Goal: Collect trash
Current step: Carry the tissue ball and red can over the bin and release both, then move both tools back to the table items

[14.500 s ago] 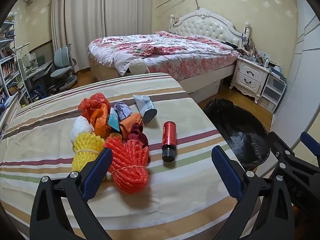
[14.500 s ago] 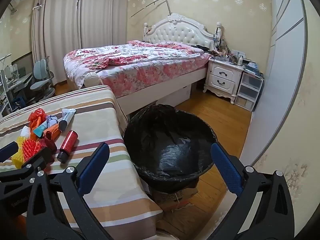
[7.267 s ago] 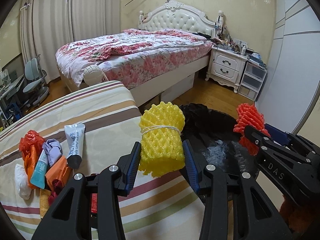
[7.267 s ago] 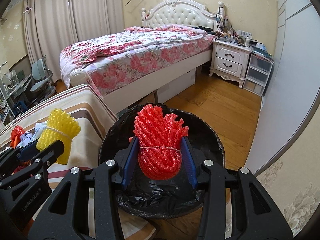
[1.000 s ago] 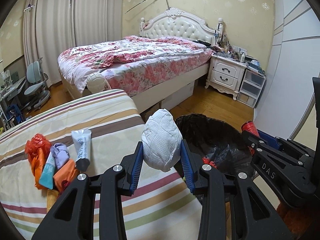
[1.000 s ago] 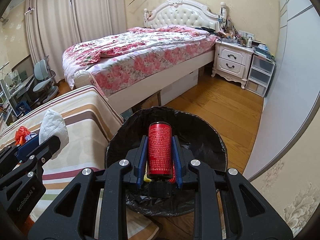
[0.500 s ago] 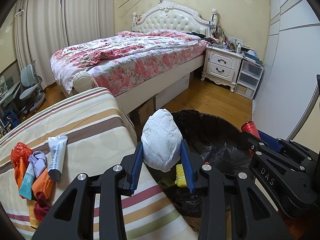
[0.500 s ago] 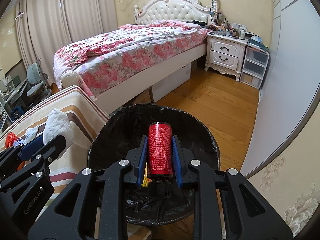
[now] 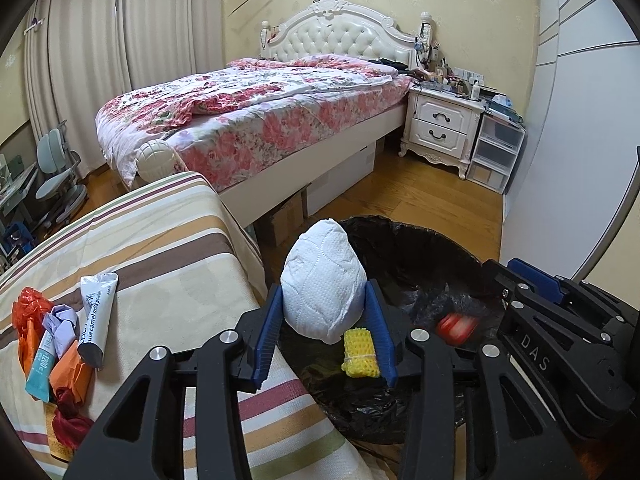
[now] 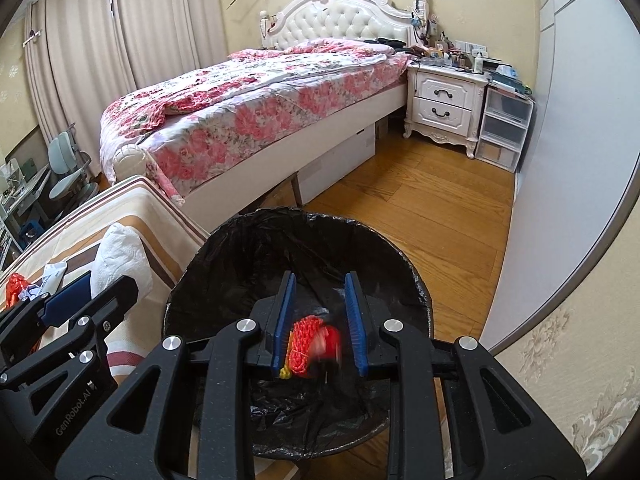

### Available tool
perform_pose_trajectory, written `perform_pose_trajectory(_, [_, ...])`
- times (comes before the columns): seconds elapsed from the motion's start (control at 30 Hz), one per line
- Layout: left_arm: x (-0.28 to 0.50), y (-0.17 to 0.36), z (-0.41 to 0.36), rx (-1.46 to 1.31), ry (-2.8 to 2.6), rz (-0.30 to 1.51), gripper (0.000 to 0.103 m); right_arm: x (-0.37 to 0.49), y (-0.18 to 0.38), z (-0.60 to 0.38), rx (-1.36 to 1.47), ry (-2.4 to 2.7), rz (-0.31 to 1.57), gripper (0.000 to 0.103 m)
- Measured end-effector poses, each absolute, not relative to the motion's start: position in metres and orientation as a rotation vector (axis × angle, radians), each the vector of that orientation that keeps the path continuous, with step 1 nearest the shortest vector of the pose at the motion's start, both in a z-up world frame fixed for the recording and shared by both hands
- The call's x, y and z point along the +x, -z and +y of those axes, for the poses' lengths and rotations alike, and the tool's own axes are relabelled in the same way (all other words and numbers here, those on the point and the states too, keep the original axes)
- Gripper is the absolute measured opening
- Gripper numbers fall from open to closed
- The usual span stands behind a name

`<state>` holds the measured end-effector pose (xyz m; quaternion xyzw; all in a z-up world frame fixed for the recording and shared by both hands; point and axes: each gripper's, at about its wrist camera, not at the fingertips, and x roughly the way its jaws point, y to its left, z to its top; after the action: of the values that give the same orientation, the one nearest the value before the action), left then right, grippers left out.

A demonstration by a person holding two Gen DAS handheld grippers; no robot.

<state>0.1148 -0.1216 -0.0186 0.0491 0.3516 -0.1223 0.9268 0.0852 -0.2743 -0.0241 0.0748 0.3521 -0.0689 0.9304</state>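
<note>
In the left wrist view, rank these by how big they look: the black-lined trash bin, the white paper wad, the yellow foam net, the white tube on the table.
1. trash bin
2. white paper wad, though nearness to the camera enlarges it
3. white tube
4. yellow foam net, partly hidden

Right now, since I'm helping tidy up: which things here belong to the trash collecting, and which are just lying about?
Job: white paper wad, black-lined bin, red bottle, yellow foam net and red foam net in the bin, tube and crumpled wrappers on the striped table.
Just there: bed, nightstand, plastic drawers, desk chair.
</note>
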Motion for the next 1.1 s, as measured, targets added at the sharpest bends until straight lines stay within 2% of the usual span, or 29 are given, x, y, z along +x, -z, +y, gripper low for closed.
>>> perform_pose_trajectory(0.07, [0.115, 0.02, -0.121, 0.099, 0.241, 0.719, 0.055, 0.086, 0.024, -0.275, 0.156, 0.146, 0.722, 0.03])
perform_pose_trajectory(0.13, [0.115, 0.02, -0.119, 0.094, 0.233, 0.719, 0.059, 0.084, 0.024, -0.276, 0.156, 0.156, 0.717, 0.039])
perform_pose_trajectory(0.27, [0.114, 0.02, -0.116, 0.09, 0.215, 0.719, 0.069, 0.082, 0.025, -0.278, 0.157, 0.172, 0.715, 0.041])
perform_pose_trajectory(0.5, [0.108, 0.014, -0.106, 0.085, 0.185, 0.711, 0.073, 0.079, 0.021, -0.276, 0.147, 0.183, 0.705, 0.057])
perform_pose_trajectory(0.83, [0.091, 0.005, -0.079, 0.067, 0.142, 0.702, 0.073, 0.069, 0.016, -0.255, 0.128, 0.159, 0.705, 0.066])
perform_pose_trajectory(1.1, [0.071, -0.003, -0.049, 0.045, 0.099, 0.694, 0.073, 0.059, 0.014, -0.229, 0.117, 0.111, 0.717, 0.067])
